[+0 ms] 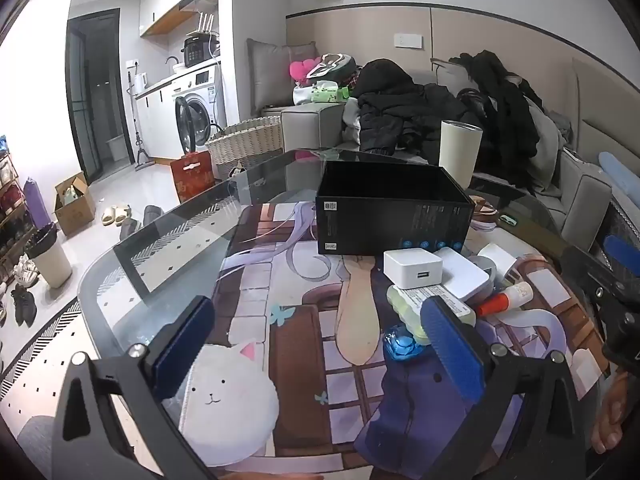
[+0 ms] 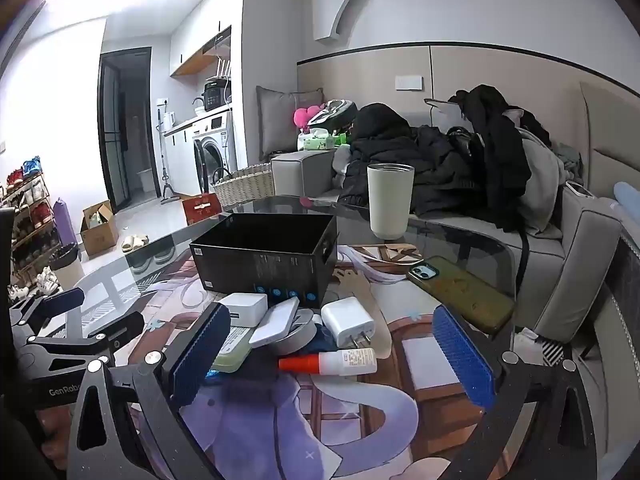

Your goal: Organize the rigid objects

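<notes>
Two hand-held grippers, left (image 1: pixel 316 336) and right (image 2: pixel 332 350), hang wide open over the surface (image 1: pixel 168 248), gripping nothing. Chargers (image 2: pixel 347 322), glue bottle (image 2: pixel 332 361) and small items are piled just in front of the empty black box (image 2: pixel 264 256).

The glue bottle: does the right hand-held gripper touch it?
Apart. In the right wrist view the glue bottle lies on the mat between the open fingers of the right hand-held gripper, with clear mat on both sides.
</notes>
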Demonstrator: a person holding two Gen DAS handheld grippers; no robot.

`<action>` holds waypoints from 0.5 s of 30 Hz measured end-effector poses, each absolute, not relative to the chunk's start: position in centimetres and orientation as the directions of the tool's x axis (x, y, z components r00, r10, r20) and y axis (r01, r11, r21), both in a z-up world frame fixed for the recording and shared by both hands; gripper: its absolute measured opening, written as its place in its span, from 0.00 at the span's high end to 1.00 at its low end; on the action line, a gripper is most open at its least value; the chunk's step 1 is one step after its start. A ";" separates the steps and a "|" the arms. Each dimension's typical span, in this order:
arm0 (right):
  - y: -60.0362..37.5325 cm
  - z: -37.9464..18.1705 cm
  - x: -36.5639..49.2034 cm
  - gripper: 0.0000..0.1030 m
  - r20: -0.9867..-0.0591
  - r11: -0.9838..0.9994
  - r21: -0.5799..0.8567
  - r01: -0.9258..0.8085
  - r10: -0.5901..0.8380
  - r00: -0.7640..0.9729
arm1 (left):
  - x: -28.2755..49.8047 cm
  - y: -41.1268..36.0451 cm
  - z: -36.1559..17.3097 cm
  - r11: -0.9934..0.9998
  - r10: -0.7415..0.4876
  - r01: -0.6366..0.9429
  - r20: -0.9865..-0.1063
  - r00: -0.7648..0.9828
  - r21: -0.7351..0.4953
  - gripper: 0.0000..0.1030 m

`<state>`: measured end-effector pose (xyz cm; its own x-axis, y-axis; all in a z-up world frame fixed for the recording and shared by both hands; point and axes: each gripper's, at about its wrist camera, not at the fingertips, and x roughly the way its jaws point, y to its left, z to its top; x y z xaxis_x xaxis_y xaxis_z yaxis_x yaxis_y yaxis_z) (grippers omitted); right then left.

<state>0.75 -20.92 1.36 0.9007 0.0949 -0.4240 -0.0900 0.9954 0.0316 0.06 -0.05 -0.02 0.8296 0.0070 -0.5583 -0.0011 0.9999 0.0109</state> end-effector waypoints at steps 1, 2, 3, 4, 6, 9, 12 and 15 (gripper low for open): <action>-20.9 1.3 0.7 0.00 -0.424 0.996 0.031 -0.087 0.092 0.901 | 0.1 0.0 -0.1 1.000 0.009 0.000 -0.559 0.829 0.015 0.00; -20.9 1.3 0.7 0.00 -0.426 0.996 0.028 -0.085 0.089 0.900 | 0.2 0.0 -0.1 1.000 0.010 0.000 -0.561 0.828 0.018 0.00; -20.8 1.2 0.7 0.00 -0.430 0.996 0.028 -0.084 0.088 0.898 | 0.3 0.0 -0.2 1.000 0.012 -0.001 -0.563 0.826 0.020 0.00; -20.8 1.1 0.7 0.00 -0.434 0.996 0.029 -0.083 0.088 0.897 | 0.1 -0.5 0.0 0.999 0.024 -0.003 -0.552 0.833 0.039 0.00; -21.0 0.9 0.6 0.00 -0.439 0.994 0.048 -0.094 0.106 0.892 | 0.1 -0.7 -0.1 0.999 0.021 -0.002 -0.559 0.829 0.036 0.00; -21.1 1.3 1.1 0.00 -0.450 0.995 0.044 -0.092 0.102 0.887 | 0.4 0.0 -0.6 1.000 0.002 0.002 -0.566 0.825 0.005 0.00; -20.8 1.2 1.4 0.00 -0.457 0.995 0.042 -0.093 0.102 0.884 | 0.6 0.1 -0.7 1.000 0.000 0.004 -0.565 0.825 0.005 0.00; -20.6 1.4 1.2 0.00 -0.452 0.996 0.038 -0.087 0.095 0.887 | 0.2 0.1 -0.4 1.000 0.002 0.000 -0.559 0.829 0.003 0.00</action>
<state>1.18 -20.61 1.38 0.8870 0.0945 -0.4521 -0.0868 0.9955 0.0379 0.24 0.11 -0.43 0.8294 0.0017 -0.5586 0.0001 1.0000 0.0031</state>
